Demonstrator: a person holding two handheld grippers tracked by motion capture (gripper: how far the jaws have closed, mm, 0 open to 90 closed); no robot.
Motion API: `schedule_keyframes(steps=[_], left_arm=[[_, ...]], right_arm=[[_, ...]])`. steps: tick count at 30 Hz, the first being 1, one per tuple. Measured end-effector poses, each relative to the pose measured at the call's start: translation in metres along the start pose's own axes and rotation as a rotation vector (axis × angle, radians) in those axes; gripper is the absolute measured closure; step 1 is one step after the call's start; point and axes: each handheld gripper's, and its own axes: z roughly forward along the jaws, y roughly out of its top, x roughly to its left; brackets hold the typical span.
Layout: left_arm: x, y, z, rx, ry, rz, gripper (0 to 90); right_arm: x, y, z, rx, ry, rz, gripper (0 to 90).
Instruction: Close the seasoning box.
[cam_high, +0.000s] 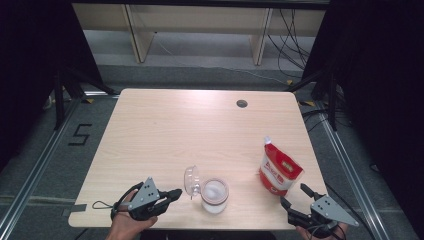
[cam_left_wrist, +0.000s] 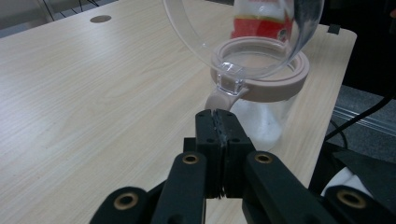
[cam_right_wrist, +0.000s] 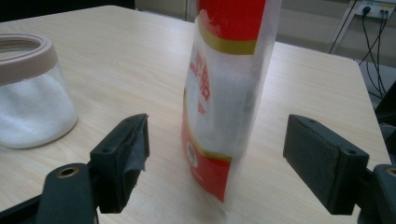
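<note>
A glass jar (cam_high: 215, 196) with a pink rim (cam_left_wrist: 261, 86) holds white powder and stands near the table's front edge. Its clear lid (cam_high: 191, 180) is swung up and open on the left side. My left gripper (cam_high: 176, 193) lies just left of the jar, shut with nothing between its jaws. Its tip (cam_left_wrist: 217, 115) is right at the pink tab under the lid's hinge. A red and white pouch (cam_high: 279, 169) stands upright at the right. My right gripper (cam_high: 293, 196) is open in front of it. The pouch (cam_right_wrist: 224, 93) stands between the wide-apart pads (cam_right_wrist: 133, 144), untouched.
The light wooden table (cam_high: 200, 125) has a round cable hole (cam_high: 242, 103) at the back right. Its front edge runs just under both hands. Dark curtains flank the table, and a shelf frame and cables stand on the floor behind it.
</note>
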Motion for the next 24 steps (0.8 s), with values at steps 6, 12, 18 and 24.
schedule_keyframes(steps=[6,12,18,24], left_arm=[[-0.001,0.004,0.003,-0.004,-0.011,-0.007,89.2],[-0.002,0.007,0.005,0.009,-0.010,0.010,89.3],[-0.003,0.012,0.008,-0.004,-0.017,0.024,89.2],[-0.006,0.015,0.011,-0.011,-0.034,0.028,89.2]], right_arm=[[0.001,0.000,0.001,-0.003,0.007,-0.012,23.6],[0.001,0.000,0.002,-0.003,0.020,-0.020,23.4],[0.002,0.001,0.001,-0.002,0.018,-0.018,23.5],[0.003,0.001,0.001,0.002,0.016,-0.009,23.5]])
